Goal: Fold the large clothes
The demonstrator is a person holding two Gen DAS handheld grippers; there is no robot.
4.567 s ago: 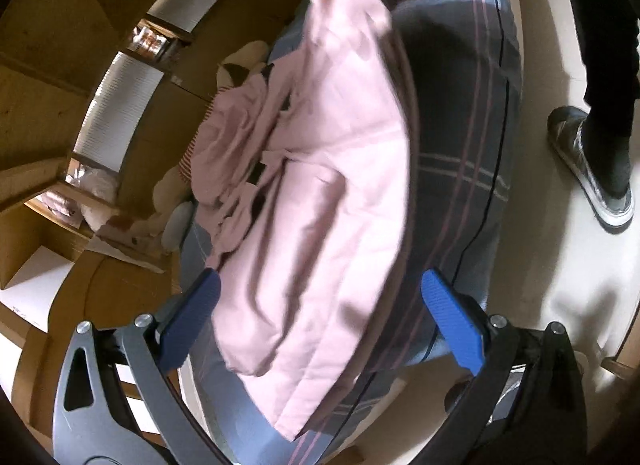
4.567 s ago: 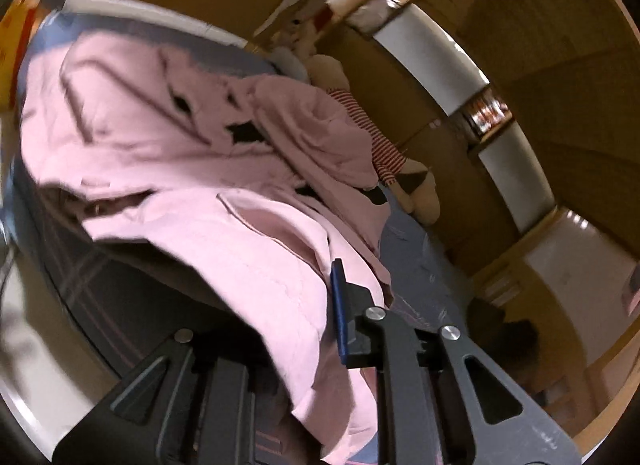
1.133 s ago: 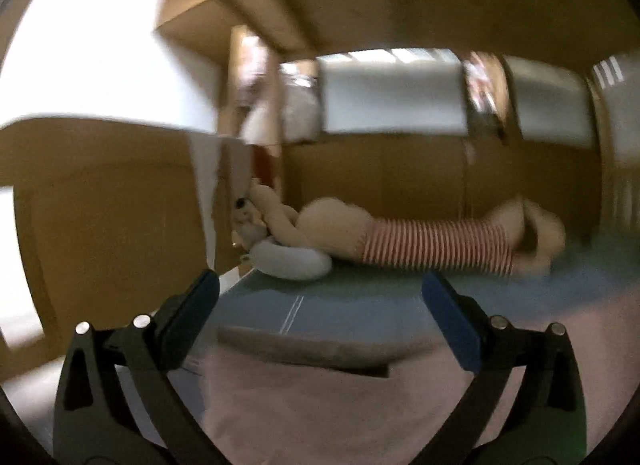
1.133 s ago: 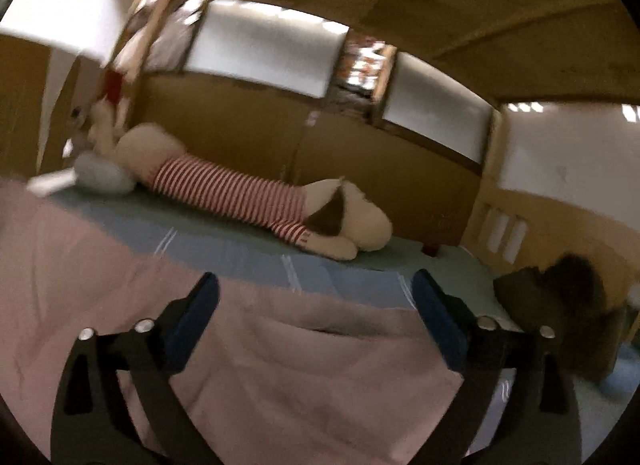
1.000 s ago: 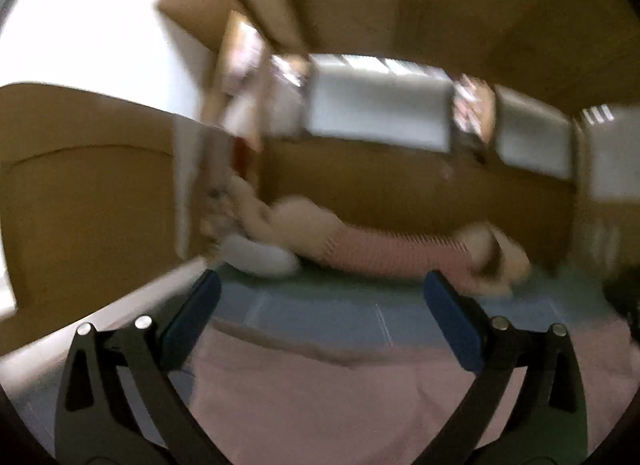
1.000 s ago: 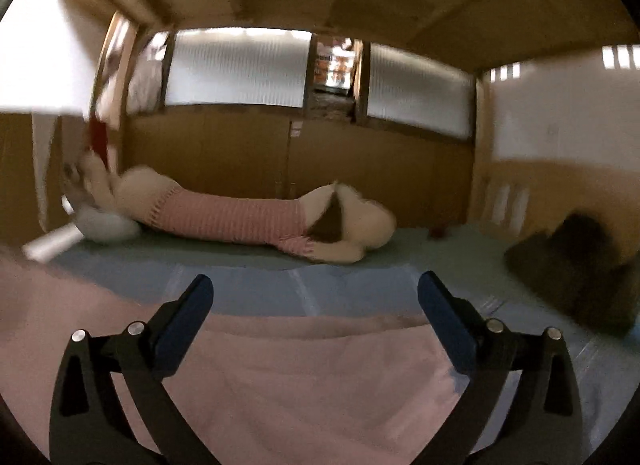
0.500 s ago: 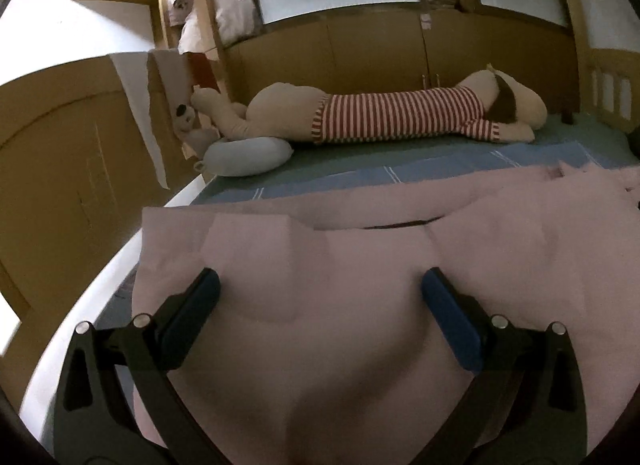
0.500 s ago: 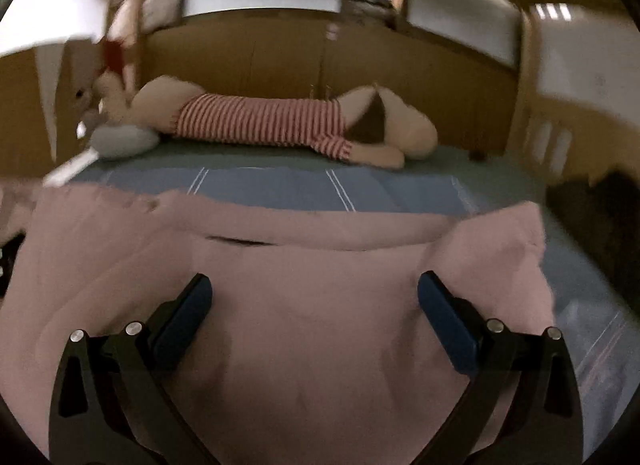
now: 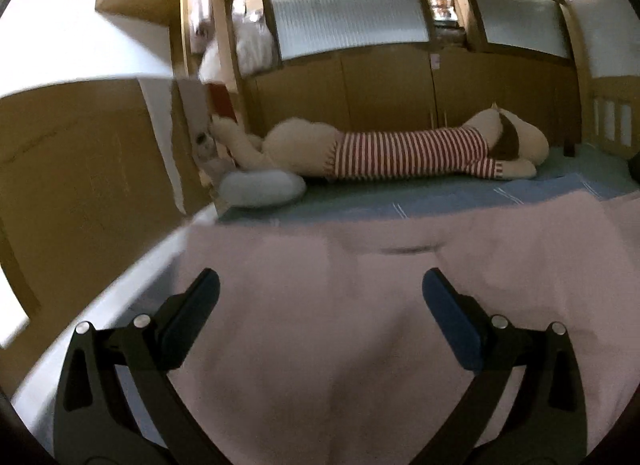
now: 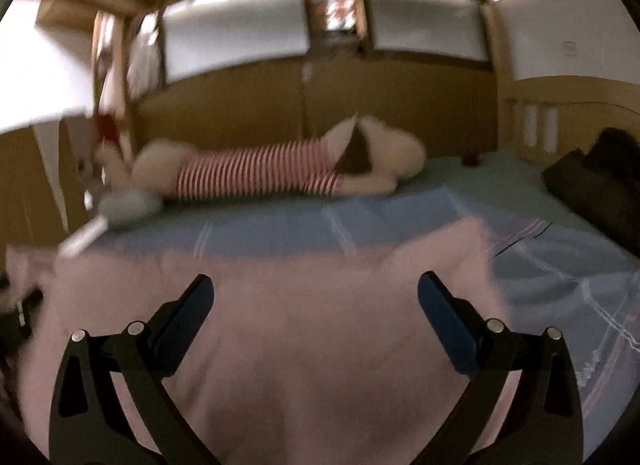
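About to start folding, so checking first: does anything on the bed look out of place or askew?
Nothing looks damaged or spilled. The pink garment lies spread fairly flat on the bed. A dark bundle sits at the right edge, apart from it.

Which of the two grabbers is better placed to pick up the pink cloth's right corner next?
Probably the right gripper. In its view the pink garment ends at a free corner just beyond its right-hand finger. The left gripper, also open, shows the cloth's opposite edge beside the wooden wall.

Both wrist views look low across the bed (image 9: pixel 440 201), sharing the plush toy (image 9: pixel 400 153)
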